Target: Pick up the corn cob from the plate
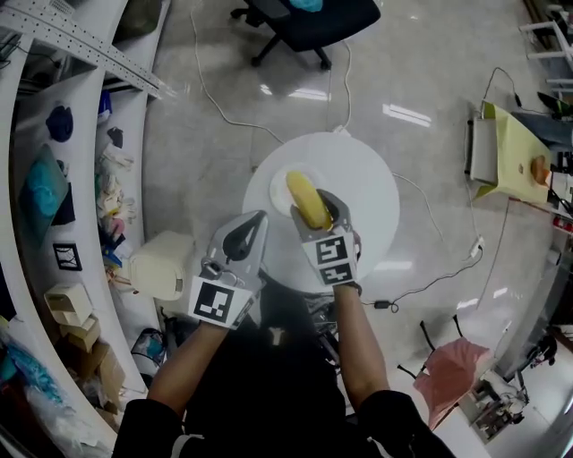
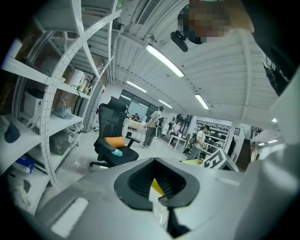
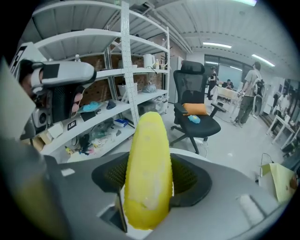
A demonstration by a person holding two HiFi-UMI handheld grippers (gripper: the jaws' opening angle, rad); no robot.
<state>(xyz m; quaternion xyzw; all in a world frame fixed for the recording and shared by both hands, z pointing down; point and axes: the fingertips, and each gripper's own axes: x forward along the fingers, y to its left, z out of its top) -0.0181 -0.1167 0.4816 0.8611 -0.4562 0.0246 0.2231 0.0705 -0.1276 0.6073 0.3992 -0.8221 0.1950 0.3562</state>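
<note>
A yellow corn cob (image 1: 308, 200) stands upright between the jaws of my right gripper (image 1: 315, 213), which is shut on it, just over the white plate (image 1: 275, 193) on the round white table (image 1: 380, 201). In the right gripper view the cob (image 3: 147, 173) fills the gap between the dark pads and sticks out well past them. My left gripper (image 1: 256, 224) hangs beside it on the left, over the table's near edge, with its jaws together and nothing in them. Through the slit of the left gripper (image 2: 157, 197) a sliver of the yellow cob (image 2: 156, 186) shows.
White shelves (image 1: 54, 179) crowded with small items curve along the left. A beige container (image 1: 161, 264) sits on the floor near the table. A black office chair (image 1: 313, 22) stands beyond the table, cables cross the floor, and a yellow-green table (image 1: 519, 152) is at the right.
</note>
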